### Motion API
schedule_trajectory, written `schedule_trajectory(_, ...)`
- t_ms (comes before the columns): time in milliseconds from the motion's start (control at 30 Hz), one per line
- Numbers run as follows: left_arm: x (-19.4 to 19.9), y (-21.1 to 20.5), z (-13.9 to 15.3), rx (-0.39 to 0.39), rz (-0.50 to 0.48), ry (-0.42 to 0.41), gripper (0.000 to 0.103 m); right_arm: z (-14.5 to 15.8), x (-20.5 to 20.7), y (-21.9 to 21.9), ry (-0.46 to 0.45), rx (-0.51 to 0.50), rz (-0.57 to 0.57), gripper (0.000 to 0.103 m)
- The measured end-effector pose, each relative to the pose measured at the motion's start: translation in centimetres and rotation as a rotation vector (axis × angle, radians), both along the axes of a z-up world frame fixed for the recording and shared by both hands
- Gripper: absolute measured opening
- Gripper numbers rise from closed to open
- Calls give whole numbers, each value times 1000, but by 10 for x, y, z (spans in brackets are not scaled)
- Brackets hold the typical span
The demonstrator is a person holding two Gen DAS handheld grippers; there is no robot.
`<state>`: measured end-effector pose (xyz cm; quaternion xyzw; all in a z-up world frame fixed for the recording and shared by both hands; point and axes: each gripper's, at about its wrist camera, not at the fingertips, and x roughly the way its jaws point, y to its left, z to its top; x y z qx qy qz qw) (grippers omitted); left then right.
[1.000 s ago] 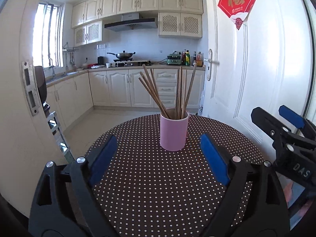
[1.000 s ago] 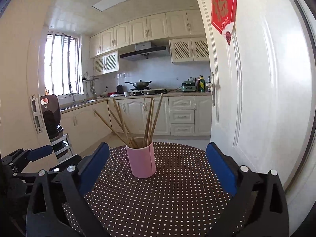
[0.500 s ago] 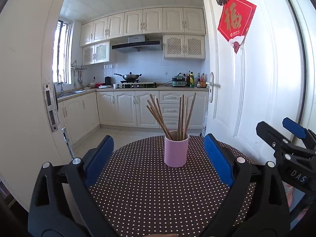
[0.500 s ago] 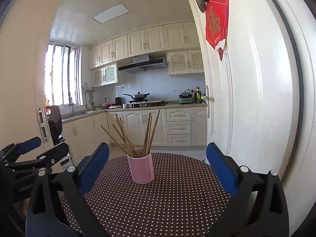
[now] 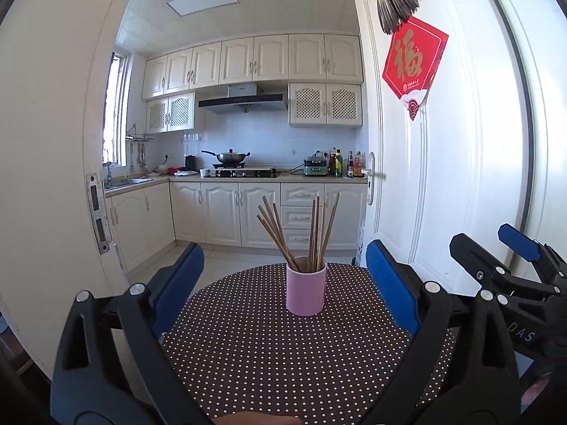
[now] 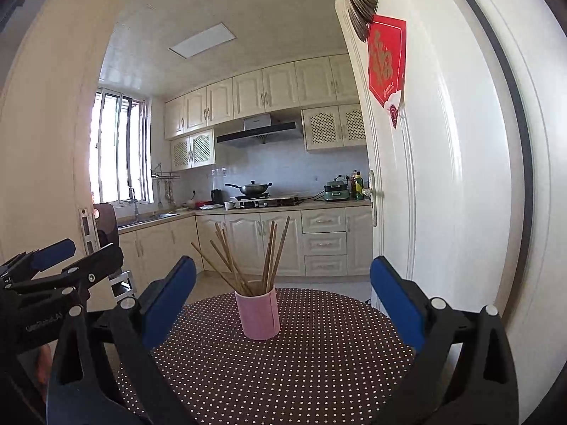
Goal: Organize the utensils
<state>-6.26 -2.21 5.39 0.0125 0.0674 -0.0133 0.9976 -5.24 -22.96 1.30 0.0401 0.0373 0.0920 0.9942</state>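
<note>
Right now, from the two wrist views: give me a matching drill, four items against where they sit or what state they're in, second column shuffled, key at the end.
Items
1. pink cup
2. chopsticks
3. wok
4. left hand-held gripper

Place or state
A. on the stove at the back counter
B. jaws open, nothing between the pads
C. upright on the polka-dot table
D. standing in the cup, fanned out

Pairs: 1-C, 2-D, 3-A, 4-B
</note>
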Motion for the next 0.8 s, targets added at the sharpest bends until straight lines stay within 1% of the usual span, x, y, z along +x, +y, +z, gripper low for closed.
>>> schedule_trajectory(567,-3,-1,-1,0,7,8,91,-4,-1,-1,30,27,22,95)
schedule_trajectory(800,0,1,-4,-6,4,30,91,-7,-1,-1,48,28,19,95)
